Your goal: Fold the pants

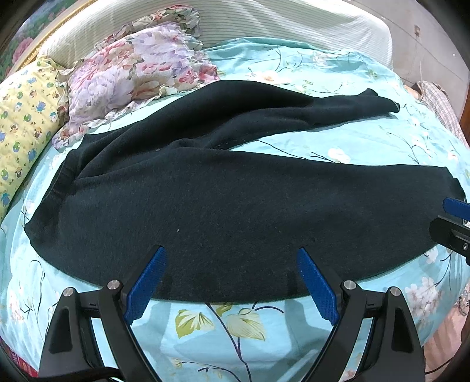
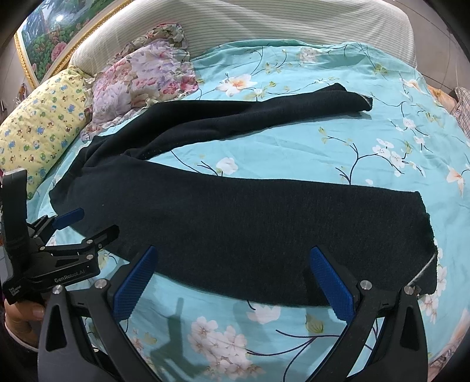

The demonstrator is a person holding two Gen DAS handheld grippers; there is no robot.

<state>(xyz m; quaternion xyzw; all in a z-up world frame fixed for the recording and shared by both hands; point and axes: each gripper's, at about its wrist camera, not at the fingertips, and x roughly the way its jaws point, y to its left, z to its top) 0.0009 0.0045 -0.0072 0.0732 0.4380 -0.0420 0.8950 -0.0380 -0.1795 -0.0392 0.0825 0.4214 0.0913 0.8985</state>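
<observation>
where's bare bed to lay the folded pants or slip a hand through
Bare sheet shows in the wedge between the two legs of the pants, and more beyond the far leg toward the headboard. A strip lies along the near edge. The left is crowded: floral pillow and yellow pillow meet the waist.

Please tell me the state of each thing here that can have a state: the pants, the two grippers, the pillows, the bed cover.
pants: unfolded, spread on the bed, legs apart in a V.
left gripper: open, nothing between the fingers.
right gripper: open, nothing between the fingers.
floral pillow: lying crumpled beside the pants' waist.
yellow pillow: lying at the bed's edge.
bed cover: spread out, lightly wrinkled.
</observation>
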